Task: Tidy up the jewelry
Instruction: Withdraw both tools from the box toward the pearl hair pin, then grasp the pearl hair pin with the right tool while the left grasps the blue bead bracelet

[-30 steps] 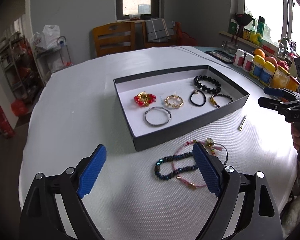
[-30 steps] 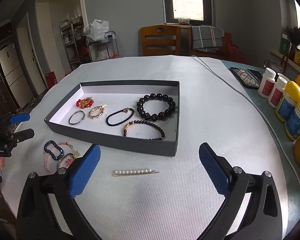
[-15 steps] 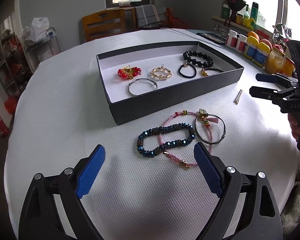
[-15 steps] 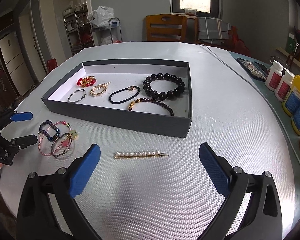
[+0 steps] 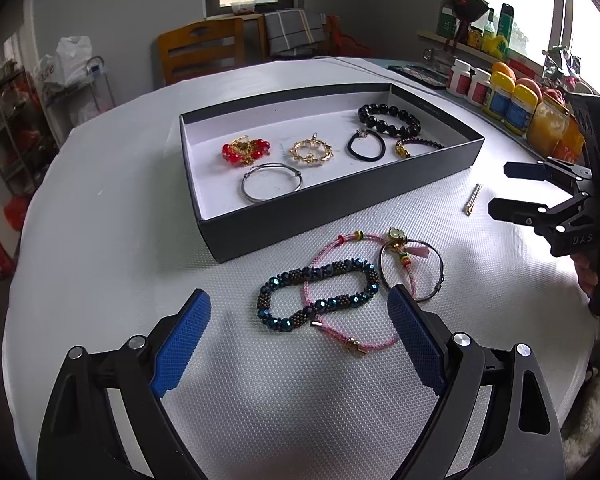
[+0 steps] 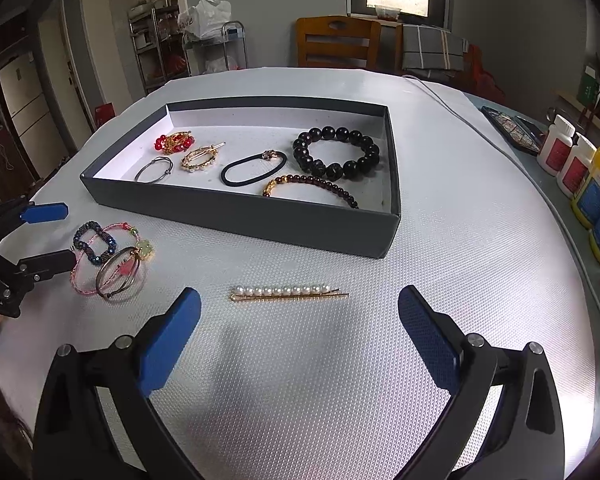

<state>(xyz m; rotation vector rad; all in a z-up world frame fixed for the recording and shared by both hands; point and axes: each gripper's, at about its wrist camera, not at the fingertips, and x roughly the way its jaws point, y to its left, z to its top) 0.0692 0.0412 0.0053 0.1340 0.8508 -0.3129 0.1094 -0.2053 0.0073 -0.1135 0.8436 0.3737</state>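
Observation:
A dark grey box (image 5: 340, 208) holds several pieces, among them a black bead bracelet (image 5: 388, 120) and a silver bangle (image 5: 270, 182). In front of it a blue beaded bracelet (image 5: 320, 296), a pink cord bracelet (image 5: 328, 246) and a thin charm bangle (image 5: 442, 270) lie tangled. My left gripper (image 5: 298, 308) is open, its fingertips just short of that pile. A pearl hair clip (image 6: 286, 293) lies on the white cloth, right before my open right gripper (image 6: 299, 304). Neither gripper holds anything.
Bottles and fruit (image 5: 512, 108) line the table's right edge under the window. A dark flat case (image 6: 512, 130) and a cable (image 6: 460, 116) lie behind the box. Wooden chairs (image 6: 338, 42) stand beyond the far edge. A hand (image 5: 588, 272) grips the right tool.
Both grippers have come closer to the table. The bracelet pile now lies just beyond the left fingertips, and the pearl clip sits nearer the right fingertips. Both stay open.

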